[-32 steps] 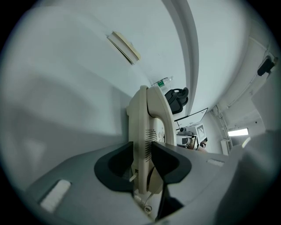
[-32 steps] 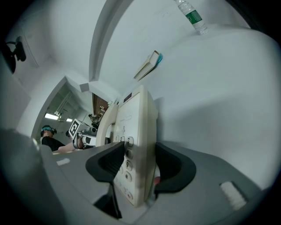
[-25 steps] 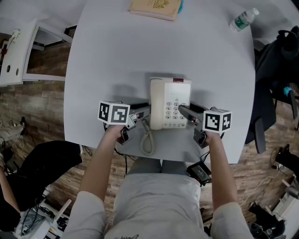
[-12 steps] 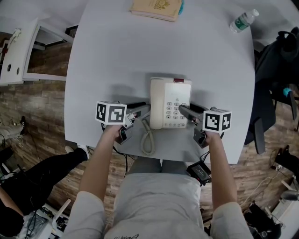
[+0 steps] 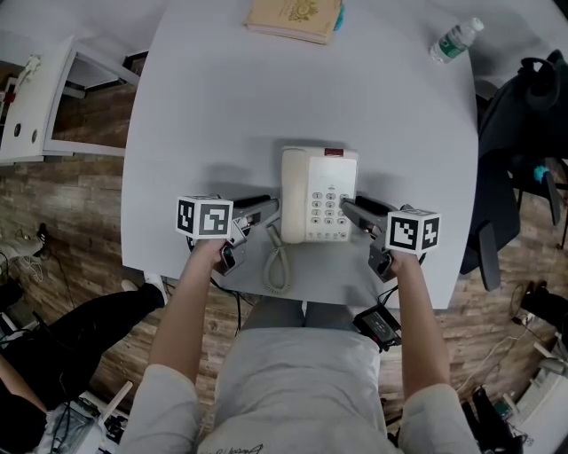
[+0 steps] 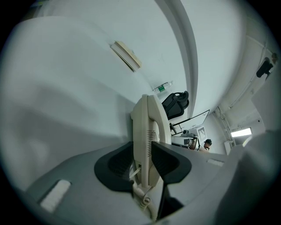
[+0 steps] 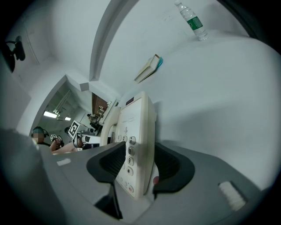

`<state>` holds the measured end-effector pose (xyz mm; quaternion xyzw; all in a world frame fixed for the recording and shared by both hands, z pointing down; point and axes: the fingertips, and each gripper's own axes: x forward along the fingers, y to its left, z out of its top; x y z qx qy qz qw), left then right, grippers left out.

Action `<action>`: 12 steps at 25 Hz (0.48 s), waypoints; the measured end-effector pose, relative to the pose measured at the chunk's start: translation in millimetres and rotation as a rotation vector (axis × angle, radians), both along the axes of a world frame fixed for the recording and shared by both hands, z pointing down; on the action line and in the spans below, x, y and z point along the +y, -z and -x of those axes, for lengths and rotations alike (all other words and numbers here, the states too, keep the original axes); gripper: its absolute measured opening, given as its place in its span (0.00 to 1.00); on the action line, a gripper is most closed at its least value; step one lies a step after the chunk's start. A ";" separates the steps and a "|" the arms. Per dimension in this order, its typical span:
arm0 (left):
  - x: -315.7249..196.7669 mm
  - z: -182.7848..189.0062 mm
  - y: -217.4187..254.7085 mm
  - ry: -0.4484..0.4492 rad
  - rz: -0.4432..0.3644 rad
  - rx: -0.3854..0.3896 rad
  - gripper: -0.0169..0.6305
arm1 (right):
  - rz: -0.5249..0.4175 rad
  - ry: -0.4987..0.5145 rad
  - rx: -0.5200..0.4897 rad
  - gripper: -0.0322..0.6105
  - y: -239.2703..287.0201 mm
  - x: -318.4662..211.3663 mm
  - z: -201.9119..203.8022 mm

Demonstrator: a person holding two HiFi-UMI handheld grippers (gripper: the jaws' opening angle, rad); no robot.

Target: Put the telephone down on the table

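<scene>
A cream push-button telephone (image 5: 319, 193) lies on the grey table (image 5: 222, 106) near its front edge, with its coiled cord (image 5: 278, 266) trailing toward me. My left gripper (image 5: 264, 209) straddles the phone's handset side (image 6: 148, 132). My right gripper (image 5: 351, 211) straddles the keypad side (image 7: 138, 140). Both are rolled so that one jaw sits over the edge and one under it. Both pairs of jaws have just been closing with the phone's edge between them. No gap shows between the pads (image 6: 169, 162) (image 7: 171, 165) and the phone.
A tan book (image 5: 295, 16) lies at the table's far edge and a water bottle (image 5: 455, 37) at the far right corner. A dark chair with a jacket (image 5: 519, 133) stands to the right and a white shelf (image 5: 27, 97) to the left. A person in dark clothes (image 5: 62, 346) is at lower left.
Both grippers stay at the phone's sides, and the left marker cube has edged slightly left. The person in dark clothes at lower left has shifted.
</scene>
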<state>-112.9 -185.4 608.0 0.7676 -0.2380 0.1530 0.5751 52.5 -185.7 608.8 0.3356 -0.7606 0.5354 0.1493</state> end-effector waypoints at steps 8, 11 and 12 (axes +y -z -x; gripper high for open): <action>6.2 -3.6 14.2 -0.014 -0.061 -0.013 0.24 | -0.035 0.017 0.009 0.35 14.6 4.8 -3.9; 7.5 -2.6 18.6 -0.022 -0.090 -0.033 0.21 | -0.065 0.022 0.010 0.31 21.0 2.6 -6.1; 9.5 -2.5 19.6 -0.026 -0.096 -0.039 0.20 | -0.074 0.022 0.013 0.28 22.9 2.9 -7.6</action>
